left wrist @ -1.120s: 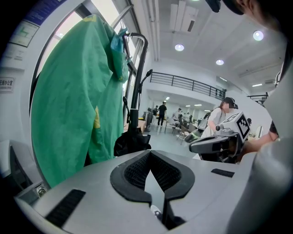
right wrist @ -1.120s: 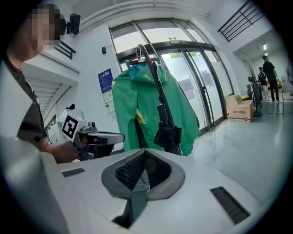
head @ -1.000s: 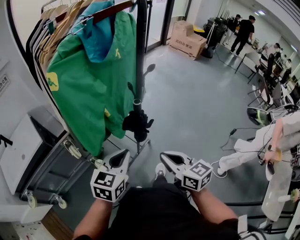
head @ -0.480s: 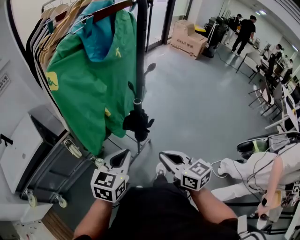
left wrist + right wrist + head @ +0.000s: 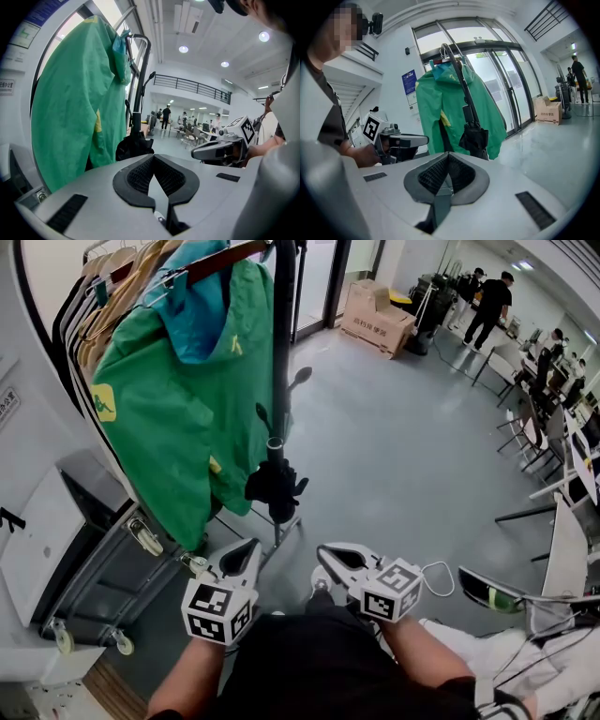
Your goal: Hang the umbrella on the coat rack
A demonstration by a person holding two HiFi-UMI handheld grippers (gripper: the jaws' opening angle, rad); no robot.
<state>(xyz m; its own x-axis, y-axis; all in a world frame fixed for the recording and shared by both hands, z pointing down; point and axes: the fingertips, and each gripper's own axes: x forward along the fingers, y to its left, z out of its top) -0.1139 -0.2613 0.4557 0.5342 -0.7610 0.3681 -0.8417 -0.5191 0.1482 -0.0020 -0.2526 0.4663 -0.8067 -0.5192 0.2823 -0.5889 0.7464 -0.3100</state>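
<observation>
1 umbrella (image 5: 275, 486) hangs upright, long axis vertical, handle up.

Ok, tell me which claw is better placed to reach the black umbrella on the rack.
Probably the left claw: in the head view it sits nearer the umbrella than the right claw. Both are shut and empty.

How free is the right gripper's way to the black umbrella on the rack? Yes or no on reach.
Probably yes: the umbrella hangs just ahead of the right gripper, with only floor between. Its shut jaws must open first.
</observation>
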